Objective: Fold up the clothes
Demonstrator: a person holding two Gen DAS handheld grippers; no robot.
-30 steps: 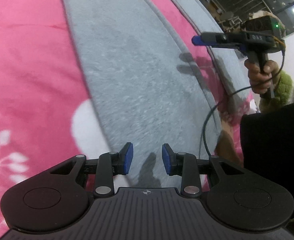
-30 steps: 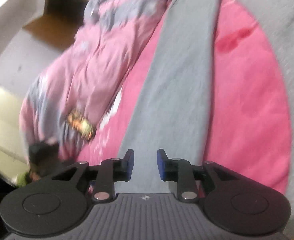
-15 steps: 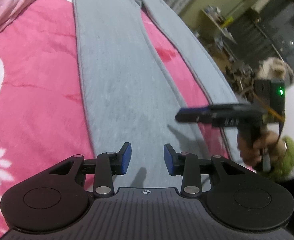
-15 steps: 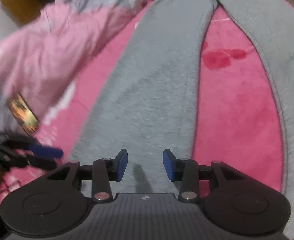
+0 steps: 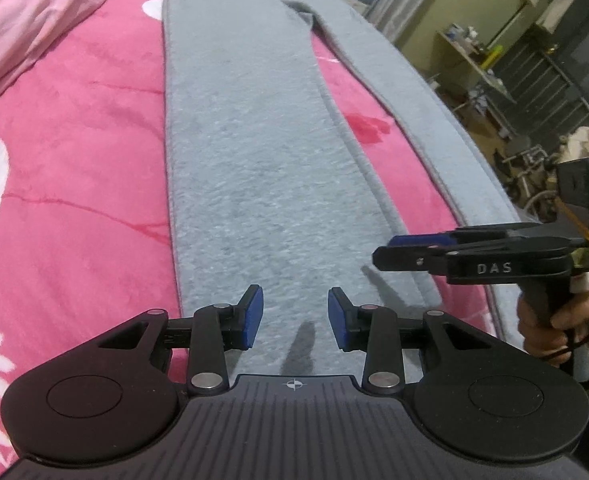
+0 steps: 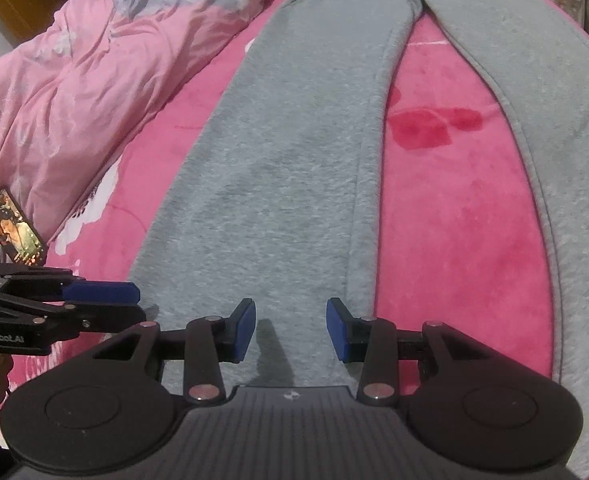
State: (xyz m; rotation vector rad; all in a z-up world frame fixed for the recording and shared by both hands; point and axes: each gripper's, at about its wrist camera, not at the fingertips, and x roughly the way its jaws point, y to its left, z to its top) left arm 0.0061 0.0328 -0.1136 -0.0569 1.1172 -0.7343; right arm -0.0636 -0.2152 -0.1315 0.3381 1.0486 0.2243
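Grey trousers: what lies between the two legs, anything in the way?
Between the two legs of the grey trousers only the bare pink blanket shows, with a darker red patch on it. The right wrist view shows it best.

— Where do the trousers [image 5: 254, 152] lie?
— Flat on the bed [image 5: 74, 152], legs spread apart and running away from both cameras.
— And beside them?
— A rumpled quilt [image 6: 86, 80] to their left, with a phone [image 6: 14, 228] at its near edge.
— The shelves [image 5: 494, 60]?
— Beyond the bed's right side.
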